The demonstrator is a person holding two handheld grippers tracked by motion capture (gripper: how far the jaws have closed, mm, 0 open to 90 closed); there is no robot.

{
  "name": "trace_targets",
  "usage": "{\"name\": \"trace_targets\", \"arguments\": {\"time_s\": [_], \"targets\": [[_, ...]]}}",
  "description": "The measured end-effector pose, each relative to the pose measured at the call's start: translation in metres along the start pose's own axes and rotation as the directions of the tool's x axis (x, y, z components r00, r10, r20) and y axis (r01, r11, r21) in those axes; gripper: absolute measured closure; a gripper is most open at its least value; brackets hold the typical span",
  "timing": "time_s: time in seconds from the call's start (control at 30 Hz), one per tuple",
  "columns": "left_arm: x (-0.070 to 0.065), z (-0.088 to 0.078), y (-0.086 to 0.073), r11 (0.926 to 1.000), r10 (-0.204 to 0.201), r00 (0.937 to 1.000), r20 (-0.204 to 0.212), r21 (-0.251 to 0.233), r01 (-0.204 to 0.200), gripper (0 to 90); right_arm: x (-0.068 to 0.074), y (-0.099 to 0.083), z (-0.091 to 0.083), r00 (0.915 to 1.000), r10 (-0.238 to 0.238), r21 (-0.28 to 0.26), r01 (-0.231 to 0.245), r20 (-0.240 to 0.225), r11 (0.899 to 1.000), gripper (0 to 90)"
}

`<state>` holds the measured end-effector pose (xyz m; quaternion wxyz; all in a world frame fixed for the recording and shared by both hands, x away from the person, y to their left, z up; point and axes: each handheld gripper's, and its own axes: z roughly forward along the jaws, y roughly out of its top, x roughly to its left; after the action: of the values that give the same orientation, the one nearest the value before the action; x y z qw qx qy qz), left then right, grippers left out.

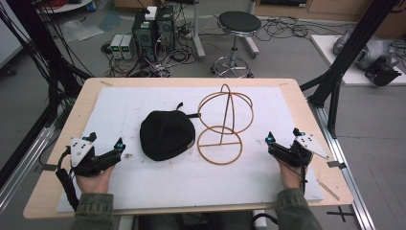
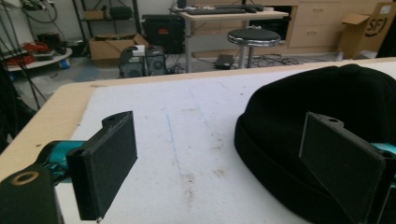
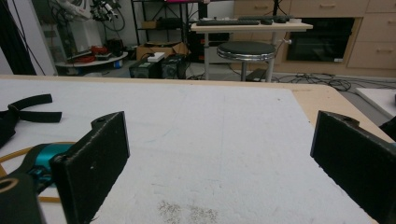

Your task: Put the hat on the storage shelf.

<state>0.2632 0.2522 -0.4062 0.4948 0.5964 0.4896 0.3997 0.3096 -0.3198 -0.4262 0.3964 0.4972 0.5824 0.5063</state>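
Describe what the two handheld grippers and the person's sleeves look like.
Both the left gripper and the right gripper are black, with flat rectangular black jaws and teal parts at the jaw bases. Each carries a grey three-cornered plate on top and trails a black cable. The person's sleeves are olive green.

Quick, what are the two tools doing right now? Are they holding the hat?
Left tool: open, holding nothing, close beside the black hat.
Right tool: open, holding nothing, near the wire stand.

Olive sleeves; each black gripper (image 1: 106,143) carries teal joints, a grey plate, a cable.
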Motion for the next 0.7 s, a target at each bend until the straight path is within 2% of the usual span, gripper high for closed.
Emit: {"name": "trace_targets", "arguments": {"time_s": [0.3, 0.4, 0.6, 0.7], "targets": [[-0.006, 0.001, 0.010, 0.9999, -0.003, 0.9991, 0.042, -0.012, 0.004, 11.6, 0.001, 0.000, 0.001, 0.9999, -0.012, 0.007, 0.012, -0.001, 1.000, 3.6], [-0.010, 0.004, 0.013, 0.9999, 0.012, 0.9981, 0.060, -0.006, -0.011, 11.7, 0.001, 0.000, 0.001, 0.9999, -0.017, 0.007, 0.017, 0.000, 1.000, 3.6], [-0.015, 0.009, 0.016, 0.9997, 0.017, 0.9959, 0.089, 0.014, -0.018, 11.7, -0.001, -0.001, 0.001, 0.9999, -0.015, 0.007, 0.015, 0.005, 1.000, 3.6], [-0.020, 0.013, 0.020, 0.9990, 0.036, 0.9943, 0.100, 0.023, -0.039, 11.7, -0.001, -0.001, 0.001, 0.9999, -0.014, 0.007, 0.014, 0.006, 1.000, 3.6]]}}
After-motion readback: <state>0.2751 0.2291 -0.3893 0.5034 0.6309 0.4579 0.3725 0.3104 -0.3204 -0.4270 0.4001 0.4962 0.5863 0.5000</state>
